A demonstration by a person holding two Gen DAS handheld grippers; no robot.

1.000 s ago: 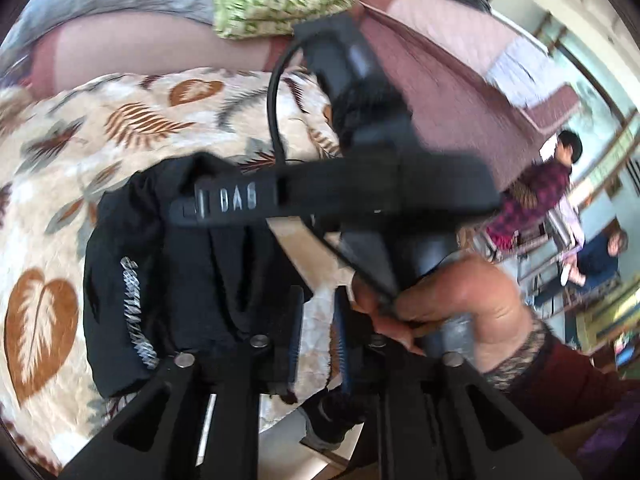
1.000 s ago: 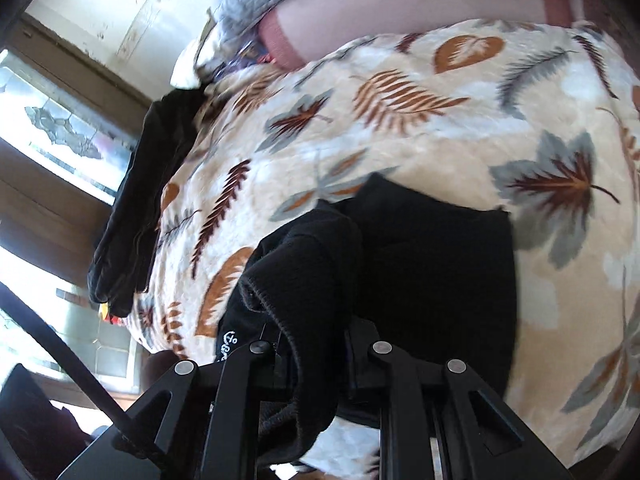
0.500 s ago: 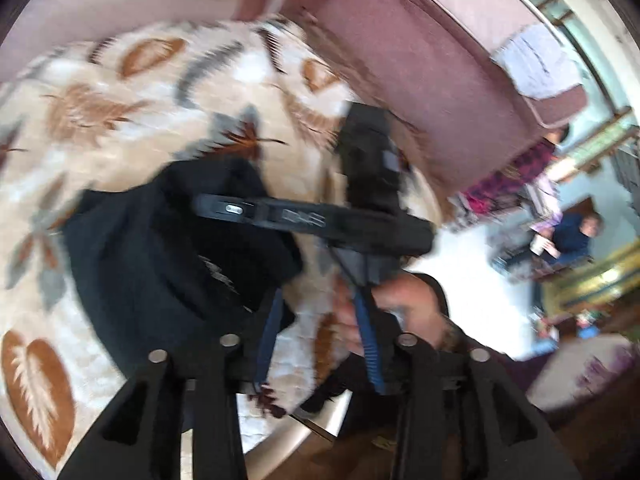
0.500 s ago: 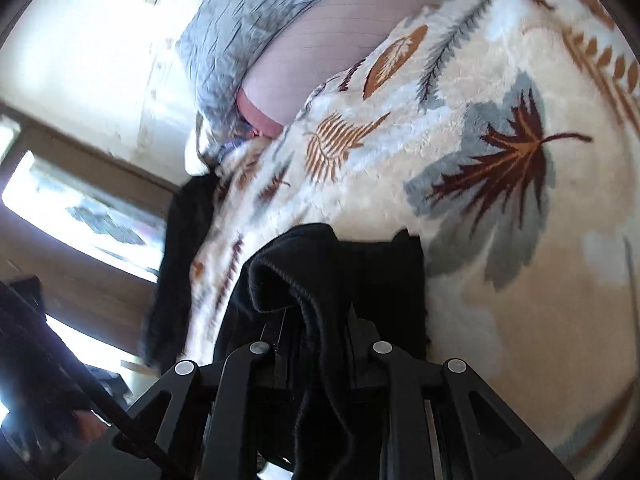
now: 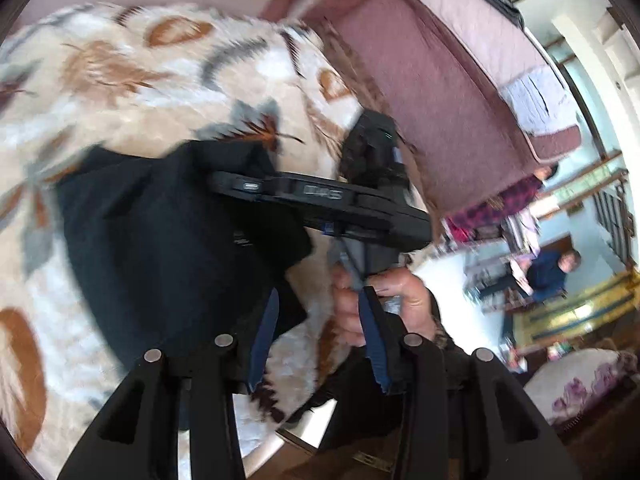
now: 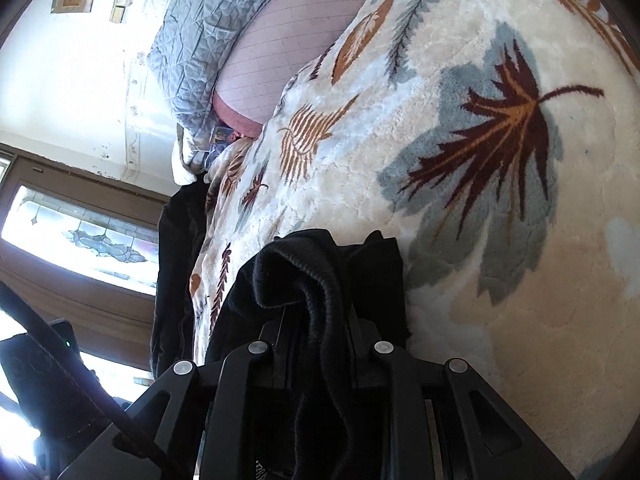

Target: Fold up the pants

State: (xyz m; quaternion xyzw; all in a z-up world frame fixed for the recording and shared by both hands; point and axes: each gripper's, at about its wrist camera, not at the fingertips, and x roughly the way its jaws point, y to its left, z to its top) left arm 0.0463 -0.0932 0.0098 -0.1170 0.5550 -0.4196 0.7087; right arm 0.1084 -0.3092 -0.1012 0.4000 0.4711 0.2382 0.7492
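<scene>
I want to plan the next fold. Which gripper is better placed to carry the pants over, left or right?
The right gripper, probably: it is shut on the pants above the blanket. The left gripper is open and holds nothing.

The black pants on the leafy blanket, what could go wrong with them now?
1. Only the right hand-held gripper pinches the black pants, on one bunched thick edge. That edge might slip out, or the rest could sag and spoil the fold.
2. The left hand-held gripper is open, with nothing between its fingers, so one side of the pants has no hold.
3. The leafy blanket looks fluffy, so dragged cloth might catch and wrinkle.
</scene>
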